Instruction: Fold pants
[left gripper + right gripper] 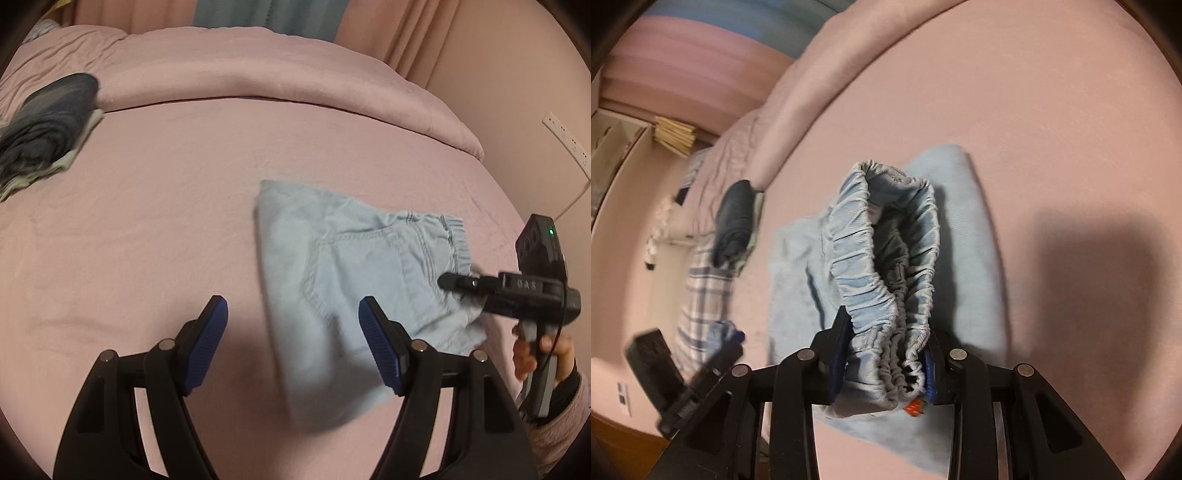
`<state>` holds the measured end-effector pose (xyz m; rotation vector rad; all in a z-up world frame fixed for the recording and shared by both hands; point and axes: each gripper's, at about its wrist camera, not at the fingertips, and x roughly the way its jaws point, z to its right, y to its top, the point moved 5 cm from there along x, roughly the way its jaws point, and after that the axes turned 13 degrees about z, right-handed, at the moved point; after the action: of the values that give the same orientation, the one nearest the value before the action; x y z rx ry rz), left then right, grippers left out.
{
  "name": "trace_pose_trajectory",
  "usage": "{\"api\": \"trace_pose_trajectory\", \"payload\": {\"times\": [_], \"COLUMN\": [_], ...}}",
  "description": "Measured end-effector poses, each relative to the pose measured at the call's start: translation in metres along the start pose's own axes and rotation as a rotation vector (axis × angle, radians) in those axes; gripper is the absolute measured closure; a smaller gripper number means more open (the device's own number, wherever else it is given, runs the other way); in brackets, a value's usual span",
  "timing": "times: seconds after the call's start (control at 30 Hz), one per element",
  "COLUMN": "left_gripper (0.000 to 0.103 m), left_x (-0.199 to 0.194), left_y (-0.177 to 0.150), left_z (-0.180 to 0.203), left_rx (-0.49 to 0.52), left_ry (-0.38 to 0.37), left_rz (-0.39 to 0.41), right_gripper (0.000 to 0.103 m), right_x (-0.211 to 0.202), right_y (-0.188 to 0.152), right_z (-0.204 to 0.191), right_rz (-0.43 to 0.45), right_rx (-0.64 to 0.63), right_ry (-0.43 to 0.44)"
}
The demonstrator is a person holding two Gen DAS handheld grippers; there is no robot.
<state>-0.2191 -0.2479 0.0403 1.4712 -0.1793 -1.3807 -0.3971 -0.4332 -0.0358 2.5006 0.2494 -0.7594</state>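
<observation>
Pink bedding fills the room's foreground: a smooth pink sheet (166, 221) with a rolled duvet (258, 74) behind it and curtains beyond. On the sheet lie the light blue pants (332, 266), apparently already doubled over, legs spread flat while the elastic waistband (886, 258) is lifted. The right gripper (886, 369) is clamped on that gathered waistband, bunching it between the blue pads; in the left wrist view the same tool reaches in from the side over the waist end. The left gripper (291, 343) hangs spread wide above the near part of the cloth, gripping nothing.

I judge this to be a mid-fold step: the waist end is raised, seemingly to be carried over the legs. The next move likely calls for the free gripper to pin or pinch the opposite edge so the layers stay aligned as the waistband is laid down.

A dark folded garment (48, 125) sits well apart near the duvet. Lettering on the right tool's body reads roughly "DAS", though blur makes that uncertain; a green light glows on it. A small orange tag (914, 408) peeks beneath the waistband, its print unreadable.
</observation>
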Motion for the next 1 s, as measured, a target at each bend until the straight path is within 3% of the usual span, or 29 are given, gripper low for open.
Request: {"api": "trace_pose_trajectory", "payload": {"times": [0.1,0.17,0.23,0.27,0.37,0.4,0.43,0.47,0.6,0.67,0.87,1.0], "left_gripper": [0.029,0.029,0.029,0.031,0.035,0.041,0.057,0.064,0.066,0.063,0.062,0.062], "left_x": [0.012,0.018,0.025,0.030,0.053,0.059,0.069,0.076,0.113,0.135,0.150,0.120], "left_y": [0.011,0.021,0.029,0.032,0.043,0.044,0.044,0.043,0.032,0.030,0.040,0.042], "left_z": [0.008,0.009,0.010,0.012,0.025,0.030,0.037,0.044,0.061,0.059,0.057,0.041], "left_rx": [0.016,0.014,0.022,0.026,0.041,0.047,0.063,0.082,0.131,0.106,0.071,-0.031], "left_ry": [-0.006,-0.022,-0.020,-0.021,-0.063,-0.077,-0.091,-0.106,-0.107,-0.089,-0.084,-0.130], "left_rz": [-0.006,0.000,0.004,0.002,-0.035,-0.049,-0.075,-0.098,-0.183,-0.219,-0.211,-0.154], "right_gripper": [0.056,0.048,0.047,0.047,0.051,0.061,0.065,0.069,0.072,0.076,0.076,0.076], "right_x": [-0.017,-0.041,-0.062,-0.068,-0.069,-0.064,-0.058,-0.049,-0.021,-0.016,-0.020,-0.036], "right_y": [0.002,0.008,0.012,0.012,0.007,0.004,0.000,-0.004,-0.023,-0.036,-0.041,-0.030], "right_z": [-0.006,-0.011,-0.022,-0.030,-0.057,-0.066,-0.072,-0.074,-0.057,-0.047,-0.042,-0.039], "right_rz": [0.016,0.089,0.168,0.189,0.188,0.176,0.163,0.143,0.049,0.018,0.017,0.020], "right_rx": [-0.055,-0.174,-0.305,-0.351,-0.433,-0.468,-0.504,-0.539,-0.570,-0.616,-0.619,-0.530], "right_ry": [-0.070,-0.166,-0.253,-0.249,-0.124,-0.094,-0.083,-0.094,-0.190,-0.223,-0.205,-0.151]}}
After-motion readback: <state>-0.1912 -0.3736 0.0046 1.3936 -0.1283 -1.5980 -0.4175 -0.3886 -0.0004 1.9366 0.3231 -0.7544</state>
